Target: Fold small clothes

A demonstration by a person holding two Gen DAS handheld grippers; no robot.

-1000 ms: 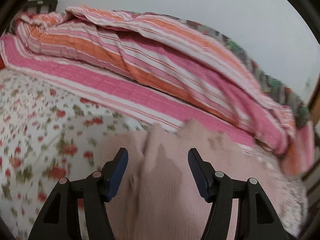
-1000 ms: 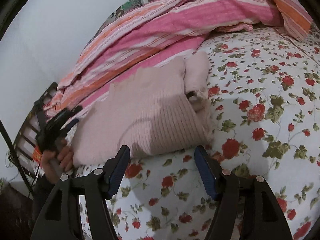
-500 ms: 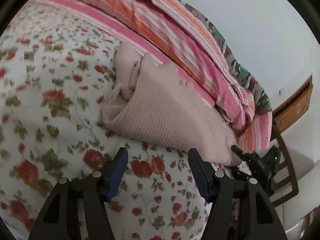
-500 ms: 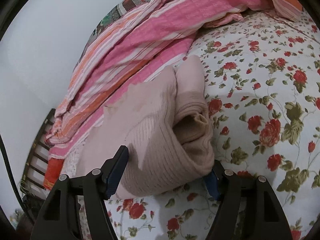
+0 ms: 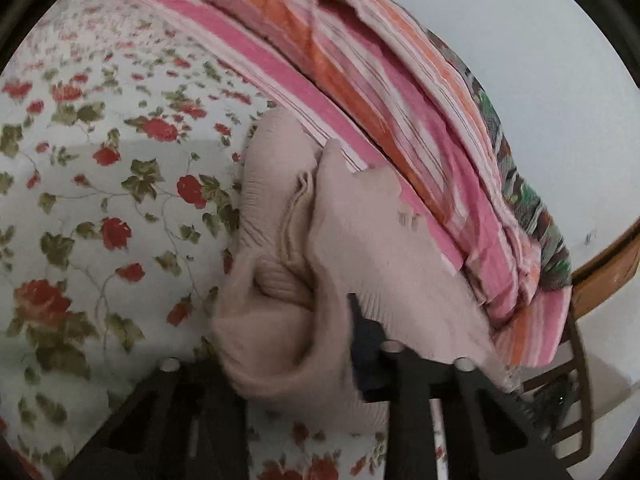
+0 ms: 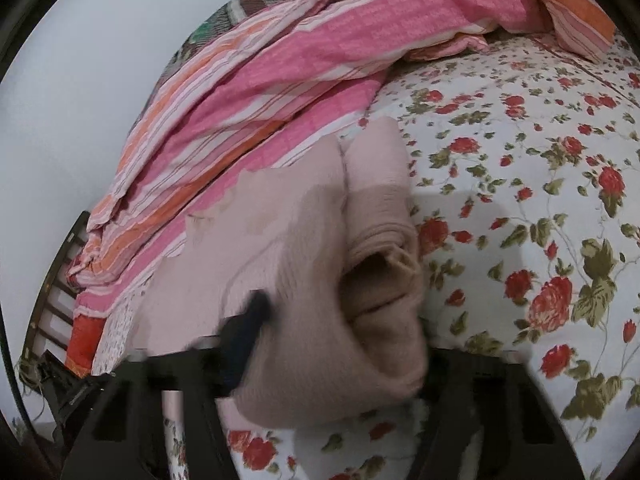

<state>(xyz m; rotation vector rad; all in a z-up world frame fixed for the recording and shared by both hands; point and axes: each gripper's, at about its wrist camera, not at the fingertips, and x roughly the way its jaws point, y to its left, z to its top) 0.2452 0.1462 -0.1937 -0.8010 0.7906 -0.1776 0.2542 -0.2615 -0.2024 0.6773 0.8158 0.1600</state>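
Both grippers' jaws have just been closing: left gripper [image 5: 288, 344] and right gripper [image 6: 340, 344] each pinch the folded pink knit sweater's [image 5: 360, 248] near edge, probably to lift it off the floral bedsheet [image 5: 100, 200].

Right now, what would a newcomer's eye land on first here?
Probably the pale pink knit garment, folded thick, bunched at the near edge of the rose-print bedsheet. The left claw and right claw have just been closing, with its folds between them. Behind lies a rumpled pink-and-orange striped blanket.
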